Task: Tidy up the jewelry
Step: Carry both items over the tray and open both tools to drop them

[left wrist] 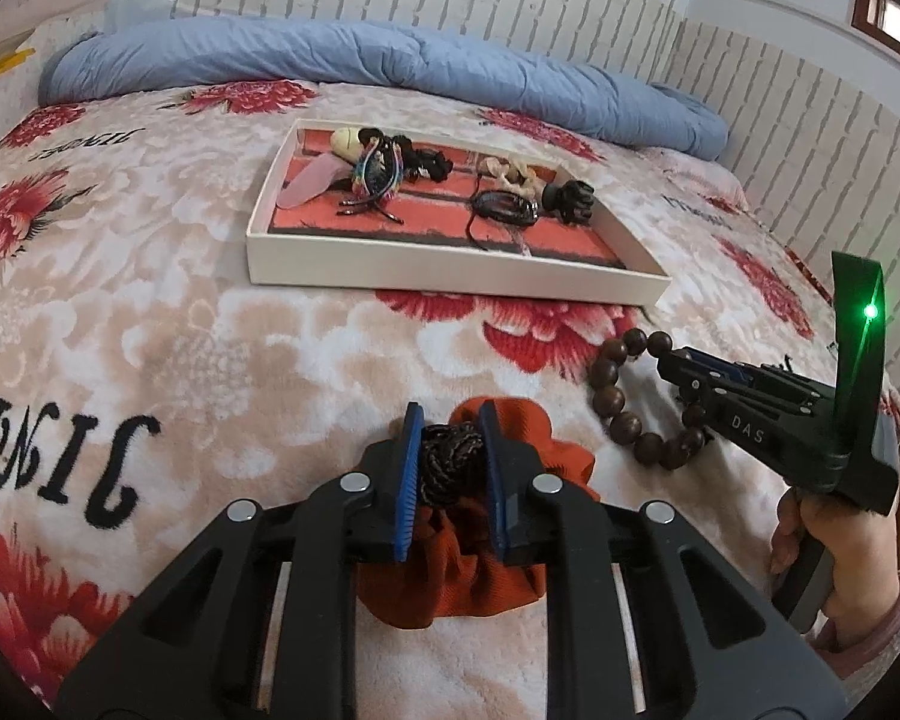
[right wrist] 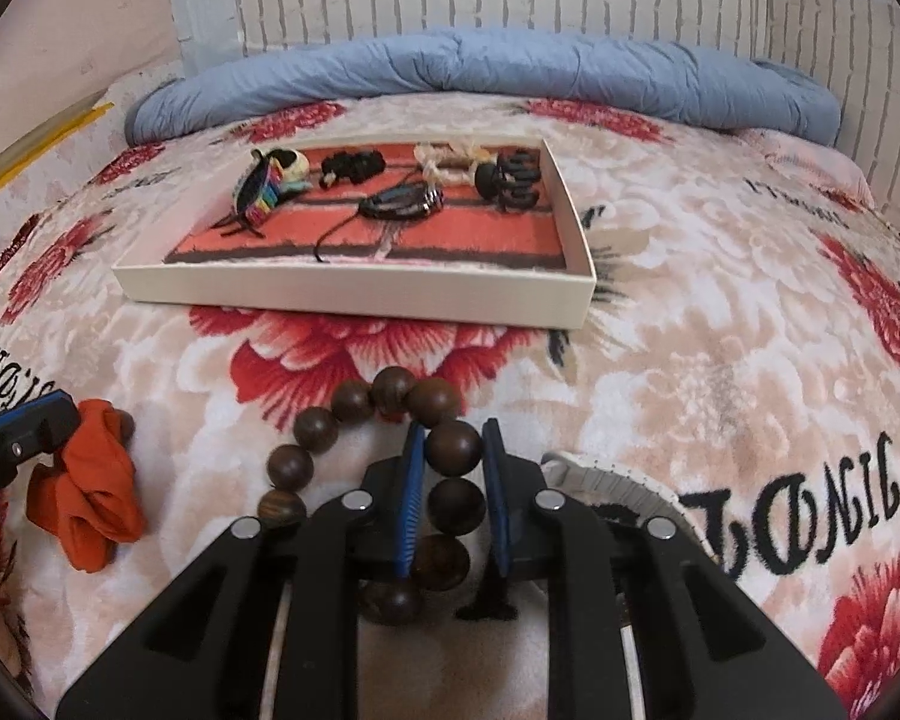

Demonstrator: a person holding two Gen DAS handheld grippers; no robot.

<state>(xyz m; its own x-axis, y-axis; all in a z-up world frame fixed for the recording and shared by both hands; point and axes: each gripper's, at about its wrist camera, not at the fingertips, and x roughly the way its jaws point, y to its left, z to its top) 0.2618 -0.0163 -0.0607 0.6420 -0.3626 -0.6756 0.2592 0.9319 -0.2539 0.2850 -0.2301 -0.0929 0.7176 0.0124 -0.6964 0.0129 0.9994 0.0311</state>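
Observation:
My left gripper [left wrist: 450,426] is shut on a dark braided cord [left wrist: 447,462] lying on an orange scrunchie [left wrist: 486,576] on the bed. The scrunchie also shows in the right wrist view [right wrist: 93,498]. My right gripper [right wrist: 450,441] is shut on a brown wooden bead bracelet [right wrist: 384,393], with its beads between the blue pads; the bracelet also shows in the left wrist view [left wrist: 621,414]. A white tray [left wrist: 450,270] with a red lining sits farther back, holding several hair ties, bracelets and a black claw clip [left wrist: 570,201].
The floral blanket [left wrist: 150,300] covers the bed. A rolled blue quilt [left wrist: 390,60] lies along the brick-pattern wall behind the tray. A white strap-like item [right wrist: 618,480] lies just right of my right gripper.

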